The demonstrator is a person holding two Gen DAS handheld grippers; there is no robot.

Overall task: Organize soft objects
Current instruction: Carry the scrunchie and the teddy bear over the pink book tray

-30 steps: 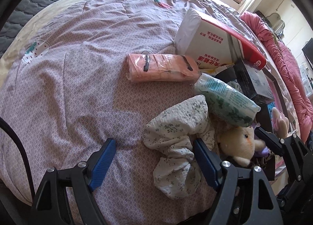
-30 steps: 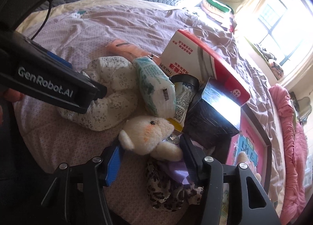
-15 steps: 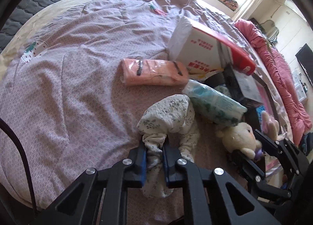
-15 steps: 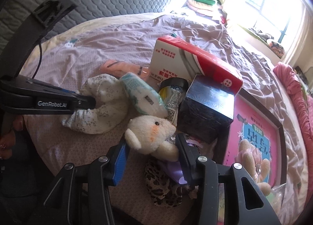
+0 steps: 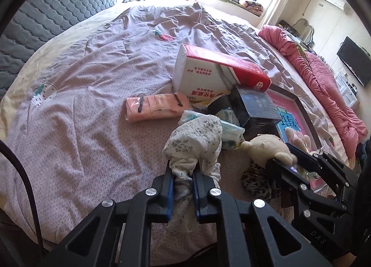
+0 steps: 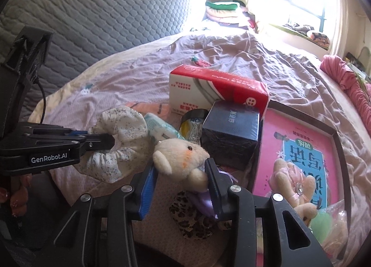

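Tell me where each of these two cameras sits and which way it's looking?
Left wrist: sits on the left gripper, looking down across the bed; its jaws are shut on the floral cloth.
Right wrist: sits on the right gripper, facing the headboard and window; its jaws are closing around the plush toy; fingertips of a hand show at left.
Shared: both grippers, cloth, toy, red-and-white tissue pack.

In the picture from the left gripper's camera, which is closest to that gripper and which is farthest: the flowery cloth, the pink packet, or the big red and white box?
1. Flowery cloth: pinched between the fingers of the left gripper, so nearest.
2. Pink packet: lying flat on the bedspread beyond the cloth, a bit left.
3. Red and white box: behind the packet and to its right, farthest.
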